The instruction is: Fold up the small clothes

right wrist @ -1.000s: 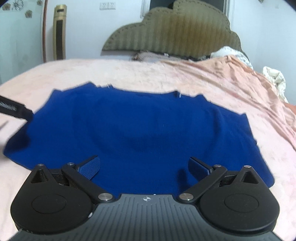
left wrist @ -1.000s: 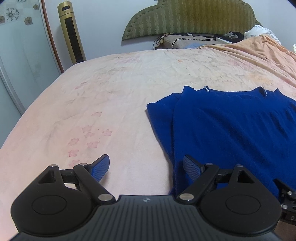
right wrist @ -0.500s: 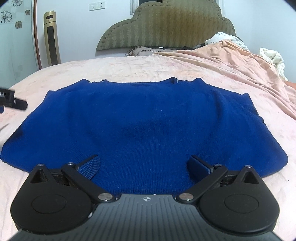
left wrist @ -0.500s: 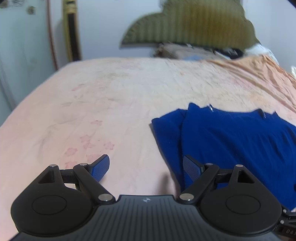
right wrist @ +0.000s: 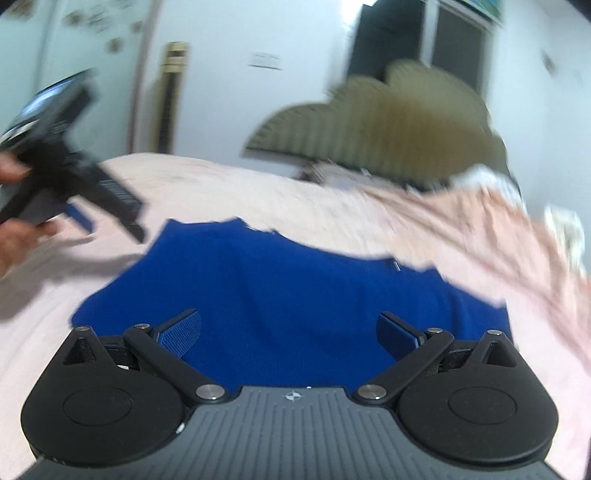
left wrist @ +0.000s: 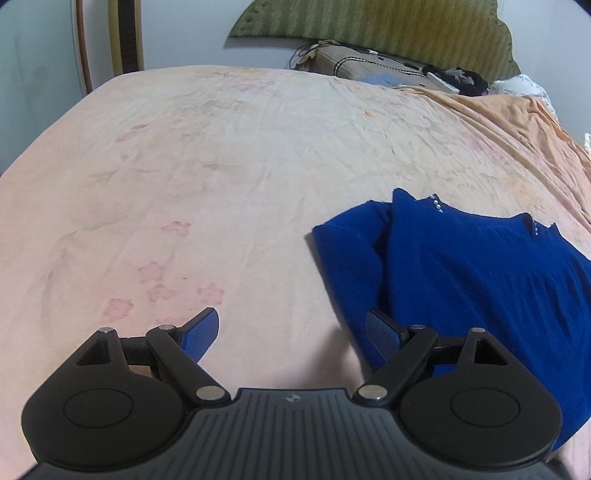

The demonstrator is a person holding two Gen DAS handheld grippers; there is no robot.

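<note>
Over the last second the left gripper (left wrist: pixel 291 334) has lifted and drawn back from the sweater (left wrist: pixel 480 280): the garment sat close under its right finger and now lies lower and farther off, still to the right of the gap between the fingers. Its jaws are spread wide and hold nothing. The sweater lies on the peach bedsheet (left wrist: pixel 221 166), its near sleeve folded over the body, neckline toward the headboard (left wrist: pixel 388 26). The right gripper (right wrist: pixel 288 332), too, is wide open and empty; its view has swung upward and blurred, so it has been moving fast, with the sweater spread just beyond its fingers. Both tools pulling away empty suggests one fold is finished and the next grasp not yet chosen. At the left of the right view the other gripper shows, held in a hand (right wrist: pixel 14 236) above the sheet. A pillow (left wrist: pixel 369 64) and loose clutter sit by the headboard, and rumpled bedding rises on the right, all well apart from the sweater; nothing blocks a new reach.
</note>
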